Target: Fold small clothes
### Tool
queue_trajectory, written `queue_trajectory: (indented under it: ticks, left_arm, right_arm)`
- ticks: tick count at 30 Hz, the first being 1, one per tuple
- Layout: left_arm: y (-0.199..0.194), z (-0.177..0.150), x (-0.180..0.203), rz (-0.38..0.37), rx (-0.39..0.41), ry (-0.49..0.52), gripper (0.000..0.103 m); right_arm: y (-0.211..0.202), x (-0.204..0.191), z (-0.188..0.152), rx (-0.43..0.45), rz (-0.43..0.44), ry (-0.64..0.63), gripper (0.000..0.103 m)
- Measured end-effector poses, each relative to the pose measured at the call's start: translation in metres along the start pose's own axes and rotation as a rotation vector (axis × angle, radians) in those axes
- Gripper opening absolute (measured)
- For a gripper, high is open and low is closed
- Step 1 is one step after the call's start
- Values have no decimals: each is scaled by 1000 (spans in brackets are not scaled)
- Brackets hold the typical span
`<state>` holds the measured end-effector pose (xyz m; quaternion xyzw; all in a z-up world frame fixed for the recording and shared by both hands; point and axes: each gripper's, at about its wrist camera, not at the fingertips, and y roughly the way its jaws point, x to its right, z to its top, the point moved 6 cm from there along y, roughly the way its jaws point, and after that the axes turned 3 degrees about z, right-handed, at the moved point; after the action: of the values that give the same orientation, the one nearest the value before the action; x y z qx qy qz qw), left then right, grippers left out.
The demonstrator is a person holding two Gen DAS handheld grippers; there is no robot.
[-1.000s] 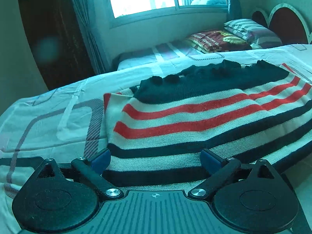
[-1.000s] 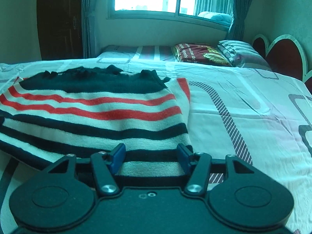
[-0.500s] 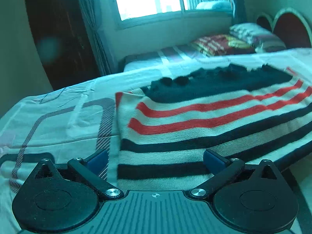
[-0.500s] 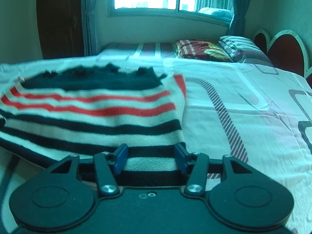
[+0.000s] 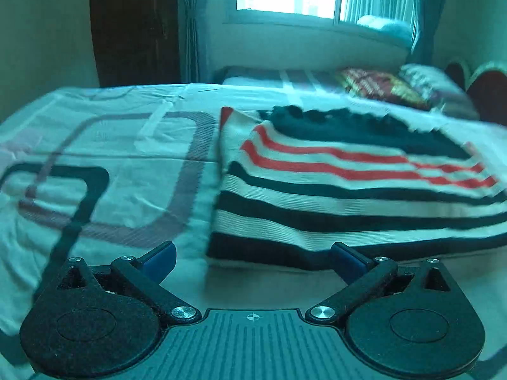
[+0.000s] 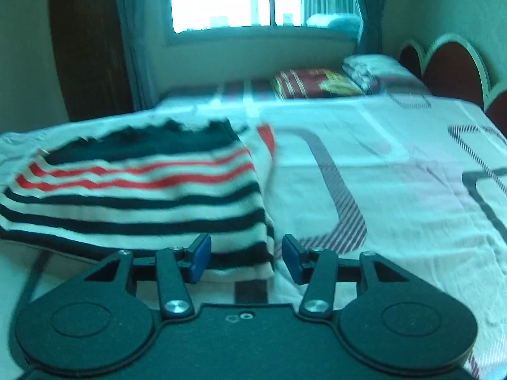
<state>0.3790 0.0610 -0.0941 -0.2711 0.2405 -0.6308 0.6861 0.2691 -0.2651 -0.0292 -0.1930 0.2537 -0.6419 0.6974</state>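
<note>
Both grippers slid outward since a second before. Left gripper (image 5: 252, 258), jaws spread wide, bracketed sweater (image 5: 355, 186) near-left corner, not touching. Right gripper (image 6: 245, 258), jaws closing around near-right corner, pads not yet pressing. Sweater flat on bed (image 6: 396, 174). Corner pickup judged imminent. Both tilted down, low.

Both views are smeared by motion. We lose the striped sweater (image 5: 348, 190) past the right edge of the left wrist view, and past the left edge of the right wrist view. Its near hem disappears behind the right gripper (image 6: 244, 256). The pillows (image 6: 317, 87) at the bed's far edge are too blurred for us to read their patterns.
</note>
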Motion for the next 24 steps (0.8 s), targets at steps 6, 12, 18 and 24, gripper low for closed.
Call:
queue_trajectory:
  ticks: [6,12,18,24]
  left_arm:
    - [-14,-21,2,-166,-20,-299,81]
    - [4,-43,-7,-239,-47,-540,81]
    - [23,-34,-14,-280,-6,-653,81]
    - [48,-14,-20,-286,15,-683,81]
  right_arm:
    - [-25,-23,3,24,123,63,8]
    - [-26,-40,4,2,190,171,14]
    - [-10,-61,11,-10,227,145,23]
    - [14,-71,17,-35,233,125,23]
